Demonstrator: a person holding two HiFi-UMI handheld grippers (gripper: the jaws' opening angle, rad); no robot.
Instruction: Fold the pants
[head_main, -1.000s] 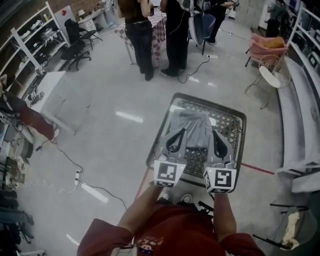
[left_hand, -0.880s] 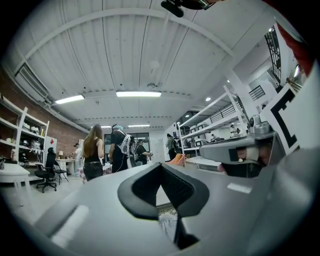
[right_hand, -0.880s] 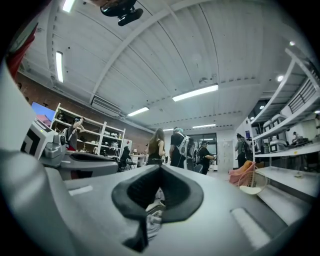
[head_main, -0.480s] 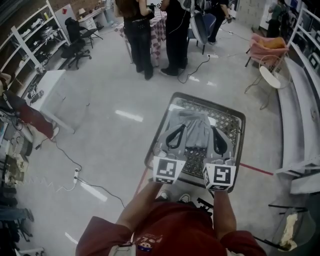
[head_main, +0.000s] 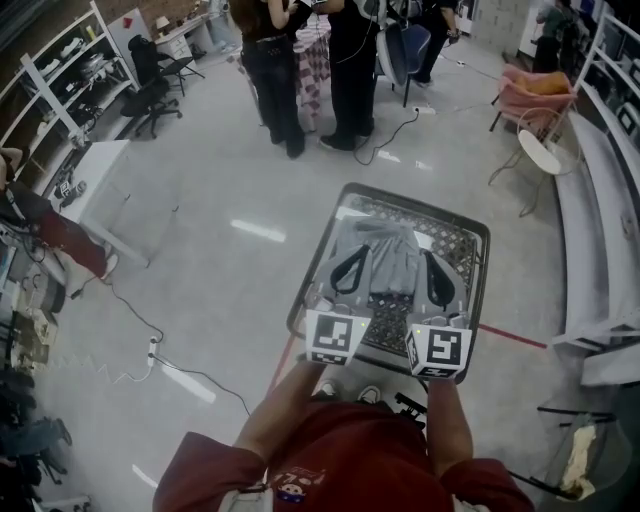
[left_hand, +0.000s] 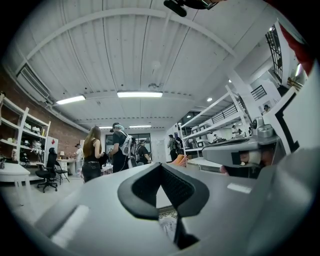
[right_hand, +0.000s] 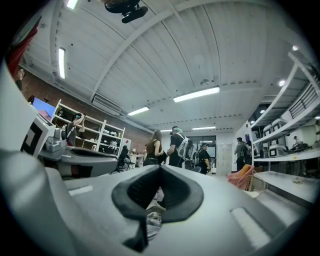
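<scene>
Grey pants (head_main: 392, 252) lie spread flat on a small dark table with a patterned top (head_main: 464, 250), straight ahead of me in the head view. My left gripper (head_main: 352, 266) and right gripper (head_main: 434, 272) hover side by side, level, over the near part of the table, one above each side of the pants. Both are shut with nothing between the pads. In the left gripper view the shut left gripper (left_hand: 161, 169) fills the lower frame, and the right gripper body (left_hand: 240, 152) shows beside it. The right gripper view shows the right gripper (right_hand: 160, 171) shut in the same way. The pants are hidden in both gripper views.
Two people (head_main: 280, 70) stand on the floor beyond the table. A pink chair (head_main: 535, 95) and a round white side table (head_main: 540, 150) are at the far right, beside a long white bench (head_main: 590, 220). A white table (head_main: 105, 185) and floor cables (head_main: 150, 340) lie left.
Both grippers have stayed where they were, still shut. Only the people at the back have shifted a little.
</scene>
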